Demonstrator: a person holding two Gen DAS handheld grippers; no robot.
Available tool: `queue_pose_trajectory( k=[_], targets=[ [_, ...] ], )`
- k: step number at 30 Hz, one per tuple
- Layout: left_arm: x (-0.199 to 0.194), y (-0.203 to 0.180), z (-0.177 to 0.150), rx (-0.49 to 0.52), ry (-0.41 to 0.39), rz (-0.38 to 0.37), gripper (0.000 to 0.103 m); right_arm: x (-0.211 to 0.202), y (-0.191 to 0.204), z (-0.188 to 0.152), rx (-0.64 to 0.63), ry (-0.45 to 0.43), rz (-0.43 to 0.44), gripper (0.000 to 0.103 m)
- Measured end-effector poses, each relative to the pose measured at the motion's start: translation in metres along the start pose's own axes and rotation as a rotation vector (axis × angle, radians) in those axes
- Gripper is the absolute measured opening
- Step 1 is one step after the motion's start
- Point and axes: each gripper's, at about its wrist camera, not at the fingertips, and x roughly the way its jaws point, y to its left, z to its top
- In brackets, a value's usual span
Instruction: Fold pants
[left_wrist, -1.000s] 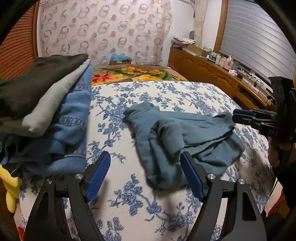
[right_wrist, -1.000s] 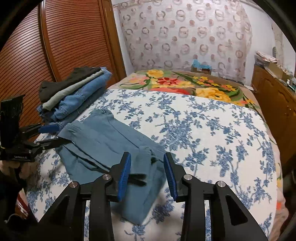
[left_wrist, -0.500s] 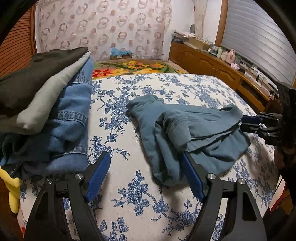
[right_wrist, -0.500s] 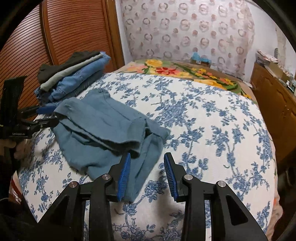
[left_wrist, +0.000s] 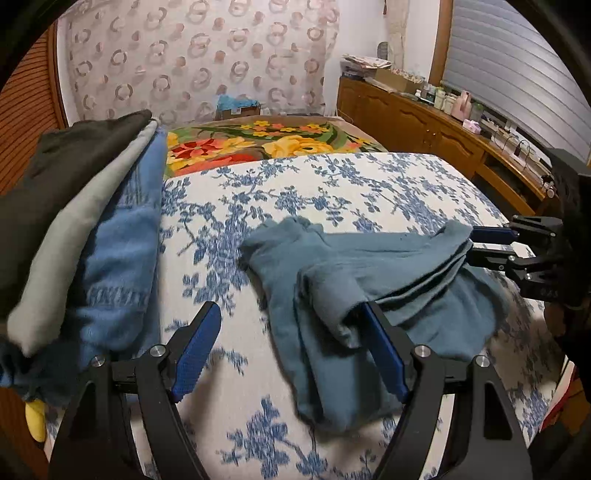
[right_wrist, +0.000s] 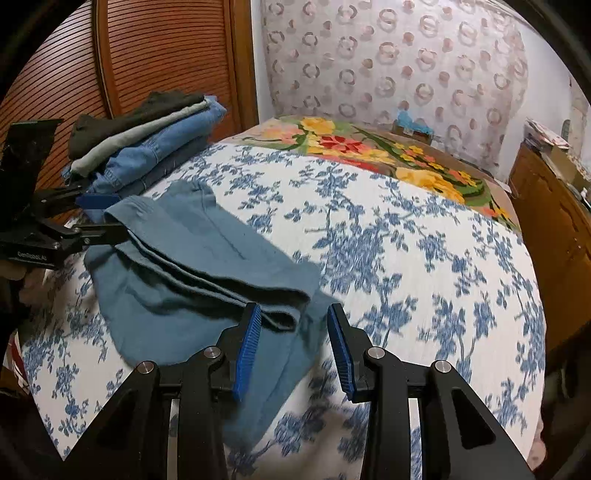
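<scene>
A bed (left_wrist: 332, 177) with a white cover printed in blue flowers fills both views; a bright floral blanket (left_wrist: 258, 142) lies at its far end. Along the left edge sits a stack of folded clothes (left_wrist: 96, 236), dark on top, grey next, denim below. A slatted wooden door (right_wrist: 155, 55) stands behind it, a ring-patterned curtain (left_wrist: 199, 62) at the back, a wooden cabinet (left_wrist: 424, 125) to the right. The teal pants (left_wrist: 369, 280) lie partly folded near the bed's near edge, layers loose and rumpled. The left gripper (left_wrist: 291, 347) stands wide open, one finger against the cloth. The right gripper (right_wrist: 293, 347) is half open, pinching nothing.
</scene>
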Motion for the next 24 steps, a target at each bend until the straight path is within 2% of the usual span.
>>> queue_pose_trajectory(
  k=[12, 16, 24],
  targets=[
    [0.020, 0.011, 0.025, -0.022, -0.018, 0.032, 0.079, 0.013, -0.017, 0.022, 0.046, -0.049, -0.005, 0.039],
    [0.021, 0.012, 0.028, -0.031, -0.027, 0.035, 0.078, 0.010, -0.020, 0.022, 0.064, -0.055, 0.043, 0.039],
    [0.001, 0.017, 0.033, -0.066, -0.102, 0.025, 0.079, 0.019, -0.023, 0.018, 0.073, -0.021, 0.106, 0.039]
  ],
)
